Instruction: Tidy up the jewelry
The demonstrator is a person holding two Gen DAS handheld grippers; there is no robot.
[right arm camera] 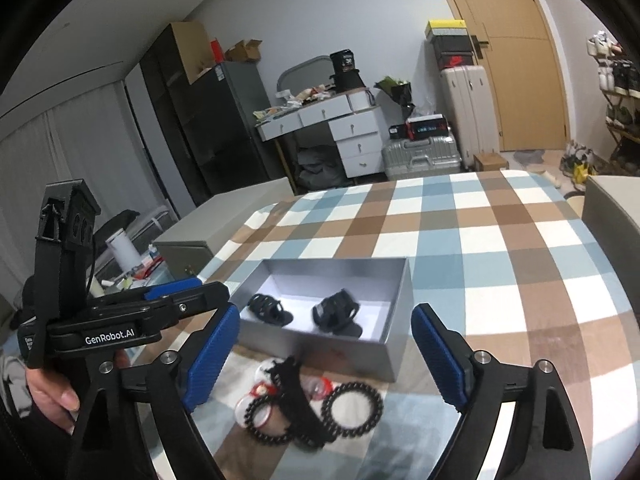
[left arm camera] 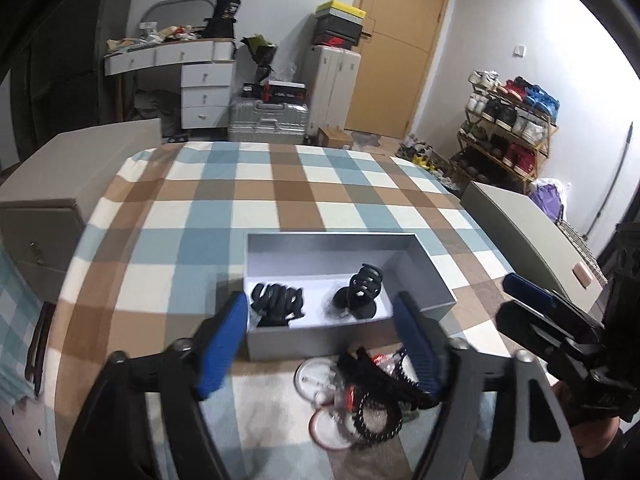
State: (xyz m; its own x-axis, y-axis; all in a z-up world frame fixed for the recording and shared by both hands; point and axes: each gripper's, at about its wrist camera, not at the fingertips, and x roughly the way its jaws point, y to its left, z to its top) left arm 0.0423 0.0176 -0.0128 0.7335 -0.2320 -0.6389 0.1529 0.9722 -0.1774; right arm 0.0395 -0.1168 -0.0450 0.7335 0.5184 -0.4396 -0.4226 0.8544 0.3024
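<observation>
**Both grippers spread wide above the jewelry pile, nothing held**

A grey open box (left arm camera: 420, 280) sits on a checked cloth of blue, brown and white (left arm camera: 280, 184). Inside it lie two black hair claws – one (left arm camera: 278, 300) toward the box's left end, the other (left arm camera: 362, 288) near the middle, standing more upright. The rest of the box floor is bare.

Just in front of the box's near wall, on the cloth, lies a small heap of jewelry (right arm camera: 304, 400): two black beaded bracelets, a long black clip laid across them, and a few clear round pieces with red trim, partly blurred.

The left gripper (left arm camera: 320, 344) hangs over this heap with its blue pads far apart – no item between them, none touched. The right gripper (right arm camera: 324, 356) is likewise wide open and empty, the heap and the box's near wall showing in the gap between its fingers. Each gripper appears at the edge of the other's view, held by a hand (right arm camera: 48, 392).
</observation>
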